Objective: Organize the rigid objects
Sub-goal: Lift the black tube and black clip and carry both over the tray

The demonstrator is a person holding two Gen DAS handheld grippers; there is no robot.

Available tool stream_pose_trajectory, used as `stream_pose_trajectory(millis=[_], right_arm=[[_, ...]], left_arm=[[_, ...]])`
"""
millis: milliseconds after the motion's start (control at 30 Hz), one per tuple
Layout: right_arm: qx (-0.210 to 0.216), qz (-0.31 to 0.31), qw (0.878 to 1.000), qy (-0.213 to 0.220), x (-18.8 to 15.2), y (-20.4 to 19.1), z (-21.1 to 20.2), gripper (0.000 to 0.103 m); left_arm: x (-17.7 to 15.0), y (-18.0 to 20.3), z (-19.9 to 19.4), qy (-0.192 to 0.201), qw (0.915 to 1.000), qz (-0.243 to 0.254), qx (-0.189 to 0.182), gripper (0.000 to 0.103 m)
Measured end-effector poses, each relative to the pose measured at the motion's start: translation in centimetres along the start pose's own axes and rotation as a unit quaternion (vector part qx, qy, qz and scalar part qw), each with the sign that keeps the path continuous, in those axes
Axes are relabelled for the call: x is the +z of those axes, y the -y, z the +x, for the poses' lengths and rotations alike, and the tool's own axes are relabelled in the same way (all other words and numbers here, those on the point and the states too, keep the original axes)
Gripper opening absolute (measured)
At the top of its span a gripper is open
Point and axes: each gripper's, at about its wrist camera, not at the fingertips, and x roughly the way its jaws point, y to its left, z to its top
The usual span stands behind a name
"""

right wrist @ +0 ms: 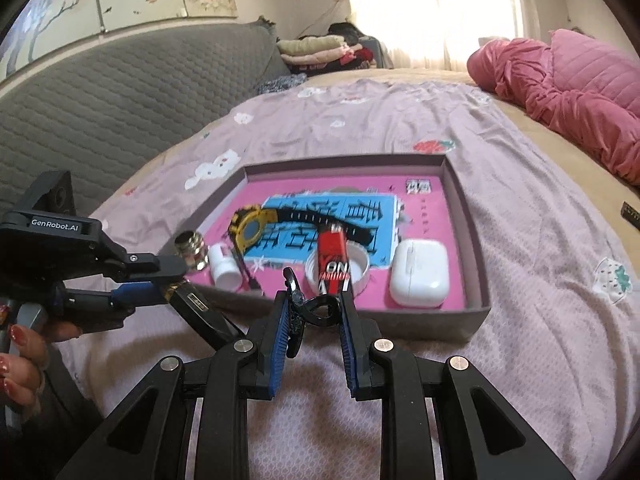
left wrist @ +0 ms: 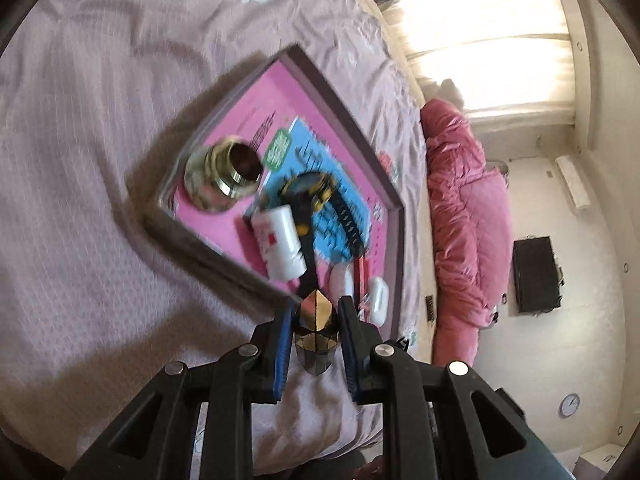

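Note:
A shallow tray (right wrist: 468, 204) with a pink and blue liner lies on the bed. In it are a gold-capped jar (left wrist: 224, 176), a white bottle (left wrist: 280, 240), a yellow and black watch (right wrist: 252, 228), a red lighter (right wrist: 332, 260) on a white lid, and a white earbud case (right wrist: 420, 272). My left gripper (left wrist: 316, 312) is shut on a black and gold faceted stick (left wrist: 316, 328), just short of the tray's near edge; it also shows in the right wrist view (right wrist: 176, 280). My right gripper (right wrist: 314, 308) is shut on a black hair clip (right wrist: 308, 308) before the tray.
A lilac patterned bedspread (right wrist: 540, 320) covers the bed. A pink quilt (right wrist: 568, 88) lies at the far right. A grey padded headboard (right wrist: 120, 92) rises on the left, and folded clothes (right wrist: 320, 52) sit behind it near the window.

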Motion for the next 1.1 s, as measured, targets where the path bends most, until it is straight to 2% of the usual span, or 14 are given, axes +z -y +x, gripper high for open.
stream_pose_trajectory(millis=[367,600,1100], right_arm=[[-0.019,0.01,0.999,0.024,1.9,1.1,-0.7,0.024],[-0.031,0.016,0.999,0.029,2.5,2.1,-0.9,0.024],[-0.039,0.026,0.999,0.016,2.1,3.1,0.1,0.024]], left_arm=[[2.8,2.3,-2.0,0.06,0.9978,0.029,0.005,0.022],[3.5,2.5,-2.8,0.087,0.9936,0.061,0.038,0.022],[3.9,2.1,-2.8,0.108,0.9862,0.098,0.079,0.022]])
